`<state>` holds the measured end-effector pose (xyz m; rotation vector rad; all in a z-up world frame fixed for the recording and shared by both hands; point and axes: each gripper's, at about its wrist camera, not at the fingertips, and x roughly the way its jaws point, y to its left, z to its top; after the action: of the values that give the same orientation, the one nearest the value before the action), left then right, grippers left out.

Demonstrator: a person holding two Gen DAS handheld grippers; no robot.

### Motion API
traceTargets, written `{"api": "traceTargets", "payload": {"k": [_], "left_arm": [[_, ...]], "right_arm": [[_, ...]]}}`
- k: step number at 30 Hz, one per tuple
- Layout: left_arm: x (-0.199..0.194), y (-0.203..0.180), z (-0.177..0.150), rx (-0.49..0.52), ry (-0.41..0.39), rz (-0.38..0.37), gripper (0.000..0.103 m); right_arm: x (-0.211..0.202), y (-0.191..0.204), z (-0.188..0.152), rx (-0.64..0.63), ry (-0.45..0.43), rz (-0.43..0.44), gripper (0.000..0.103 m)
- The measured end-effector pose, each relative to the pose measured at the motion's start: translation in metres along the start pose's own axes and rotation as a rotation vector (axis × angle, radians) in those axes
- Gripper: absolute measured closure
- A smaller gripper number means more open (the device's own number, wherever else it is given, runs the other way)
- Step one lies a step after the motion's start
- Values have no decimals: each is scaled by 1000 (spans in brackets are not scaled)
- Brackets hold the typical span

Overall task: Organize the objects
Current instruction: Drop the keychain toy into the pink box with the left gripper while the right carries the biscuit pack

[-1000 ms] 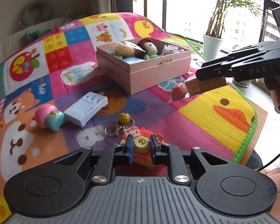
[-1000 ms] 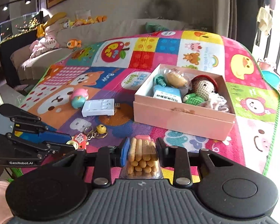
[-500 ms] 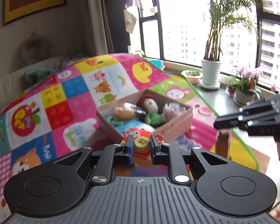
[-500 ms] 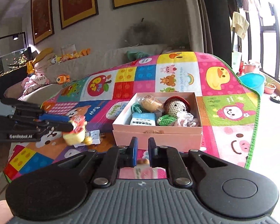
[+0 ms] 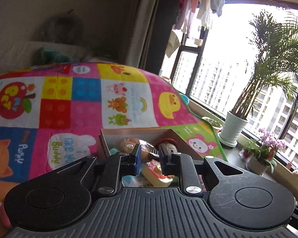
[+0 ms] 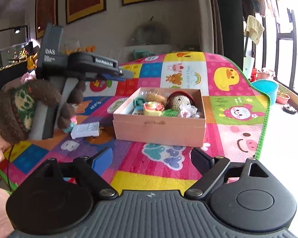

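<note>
Left gripper (image 5: 149,157) is sitting with its jaws pinched down to a narrow slit. As far as I can tell it isn't squeezing anything, since its tip is showing bare in the right wrist view. Right gripper (image 6: 152,156) is gaping wide and empty. Its jaws have just been opening, and nothing is between them.

So I'm reading this as the drop-off being basically done. The yellow keychain toy (image 6: 152,109) is lying inside the pink box (image 6: 159,124), toward the front. To finish well, I'd be lifting the left claw straight up and away so no ring or charm is snagging on a finger. I'd also check that the toy isn't riding up over the rim.

The toy is resting on the other bits in the box, with the crochet doll (image 6: 179,100) just beside it. Seen from the left wrist, it's lying below and just ahead of the fingertips, not between the pads. Seen from the right, the left tip is hovering higher, off to the box's left. The box is sitting well ahead of the right claw on the play mat (image 6: 238,111), and a white plug adapter (image 6: 85,130) is waiting near its left side.
</note>
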<state>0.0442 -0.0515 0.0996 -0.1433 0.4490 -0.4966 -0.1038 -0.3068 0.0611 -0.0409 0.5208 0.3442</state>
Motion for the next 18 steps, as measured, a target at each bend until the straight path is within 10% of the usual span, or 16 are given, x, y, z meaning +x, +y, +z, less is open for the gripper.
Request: {"api": "traceTargets", "payload": {"k": [14, 18], "left_arm": [[-58, 29, -74, -46, 171, -26, 82], [-64, 39, -73, -88, 151, -16, 82]], "right_arm": [[8, 9, -46, -71, 287, -74, 20], [1, 19, -38, -96, 339, -28, 59]]}}
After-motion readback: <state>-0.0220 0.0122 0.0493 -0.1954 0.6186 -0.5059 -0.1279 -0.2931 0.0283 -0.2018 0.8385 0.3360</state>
